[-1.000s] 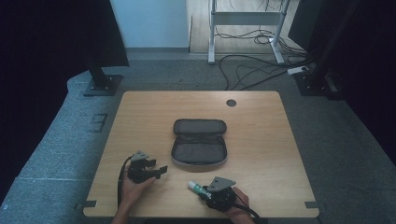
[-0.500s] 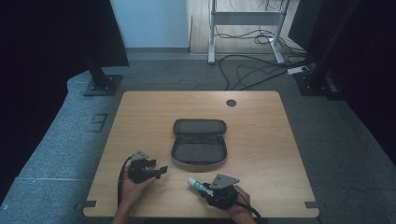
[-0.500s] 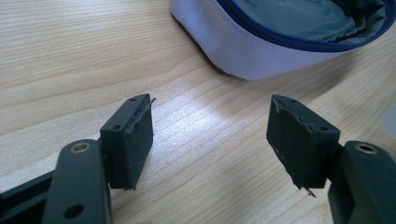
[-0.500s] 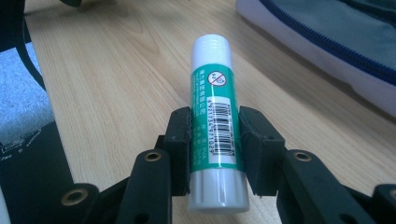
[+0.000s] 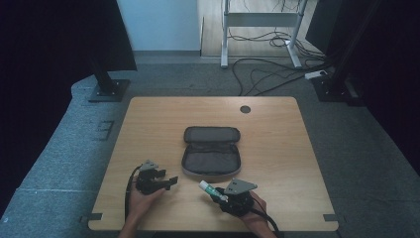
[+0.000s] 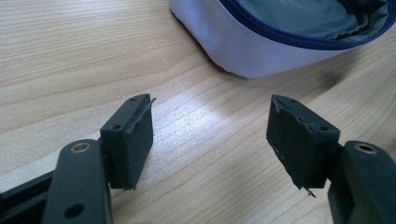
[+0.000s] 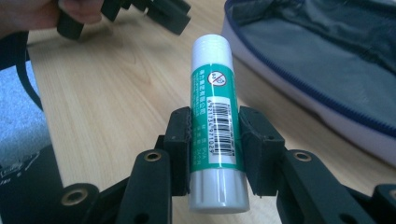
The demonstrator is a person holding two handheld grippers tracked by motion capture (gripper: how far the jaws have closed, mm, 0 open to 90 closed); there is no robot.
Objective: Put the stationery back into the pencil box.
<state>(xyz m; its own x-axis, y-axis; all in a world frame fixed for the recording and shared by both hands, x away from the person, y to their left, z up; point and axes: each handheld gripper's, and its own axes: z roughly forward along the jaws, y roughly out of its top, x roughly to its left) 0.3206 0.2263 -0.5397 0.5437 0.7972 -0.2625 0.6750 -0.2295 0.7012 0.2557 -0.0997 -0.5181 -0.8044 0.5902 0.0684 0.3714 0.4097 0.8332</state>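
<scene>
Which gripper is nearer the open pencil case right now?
Right, narrowly. The right gripper, shut on the glue stick, sits just below the case. The left gripper, open, sits off its lower-left corner.

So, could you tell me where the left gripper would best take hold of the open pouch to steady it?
Probably the near left corner of the pouch, approached from its left side. The left gripper is open with nothing between the jaws, low over the table, and that corner sits just ahead. The wall there curves up to a blue zipper edge, a thin lip that the jaws could pinch.
</scene>
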